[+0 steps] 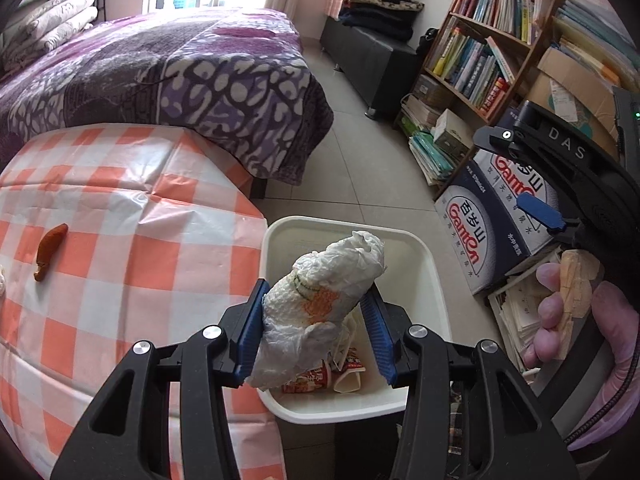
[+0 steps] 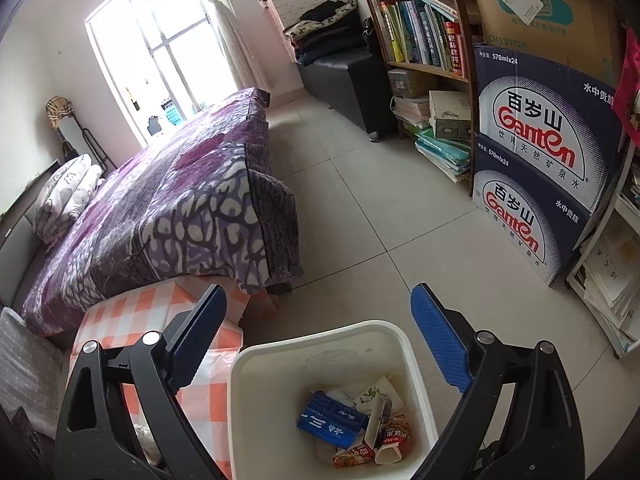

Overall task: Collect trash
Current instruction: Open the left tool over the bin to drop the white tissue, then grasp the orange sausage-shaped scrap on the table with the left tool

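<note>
My left gripper holds a crumpled white paper wad with orange stains right above the white trash bin. The left blue pad presses the wad; a small gap shows at the right pad. The bin also shows in the right wrist view, holding a blue packet, cartons and wrappers. My right gripper is open and empty above the bin; it also shows in the left wrist view. An orange-brown scrap lies on the checked table.
A bed with a purple blanket stands behind the table. Water cartons, a bookshelf and stacked papers line the right wall. A black bench stands at the back. Tiled floor lies between.
</note>
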The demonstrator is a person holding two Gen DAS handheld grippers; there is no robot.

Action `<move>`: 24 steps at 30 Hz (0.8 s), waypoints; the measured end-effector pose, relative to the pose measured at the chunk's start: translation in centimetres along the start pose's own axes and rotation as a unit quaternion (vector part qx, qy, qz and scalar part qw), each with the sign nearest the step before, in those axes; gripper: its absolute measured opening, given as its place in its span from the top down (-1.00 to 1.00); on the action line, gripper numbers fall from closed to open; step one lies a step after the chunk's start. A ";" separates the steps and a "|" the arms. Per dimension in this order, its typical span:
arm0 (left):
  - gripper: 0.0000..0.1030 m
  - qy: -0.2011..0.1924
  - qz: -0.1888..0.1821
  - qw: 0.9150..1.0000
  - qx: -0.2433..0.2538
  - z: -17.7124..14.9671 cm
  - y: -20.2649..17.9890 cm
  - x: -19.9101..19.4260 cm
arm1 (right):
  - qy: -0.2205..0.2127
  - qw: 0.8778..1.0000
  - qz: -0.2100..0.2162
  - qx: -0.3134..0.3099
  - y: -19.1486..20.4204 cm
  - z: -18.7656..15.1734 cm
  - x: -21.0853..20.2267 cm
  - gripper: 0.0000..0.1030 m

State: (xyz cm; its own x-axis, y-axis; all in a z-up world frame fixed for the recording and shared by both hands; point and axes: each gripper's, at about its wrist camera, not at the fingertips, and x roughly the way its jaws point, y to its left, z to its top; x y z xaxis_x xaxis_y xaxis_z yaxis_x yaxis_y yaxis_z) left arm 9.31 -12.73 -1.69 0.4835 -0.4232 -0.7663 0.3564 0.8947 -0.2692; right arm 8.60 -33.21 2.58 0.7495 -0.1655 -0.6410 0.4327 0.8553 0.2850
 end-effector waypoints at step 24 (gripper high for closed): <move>-0.51 0.032 0.155 0.986 -0.053 1.1 13.0 1.9 | 0.099 0.992 0.018 -0.082 5.9 -3.3 3.9 -0.86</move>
State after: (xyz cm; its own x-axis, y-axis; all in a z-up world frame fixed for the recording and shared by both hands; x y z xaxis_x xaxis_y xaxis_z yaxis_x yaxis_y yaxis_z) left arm 15.77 -2.06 -6.01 0.5028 -0.1199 -0.8561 0.1123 0.9910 -0.0728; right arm 12.43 -27.21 -0.58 0.6427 -0.0477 -0.7646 0.3076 0.9302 0.2005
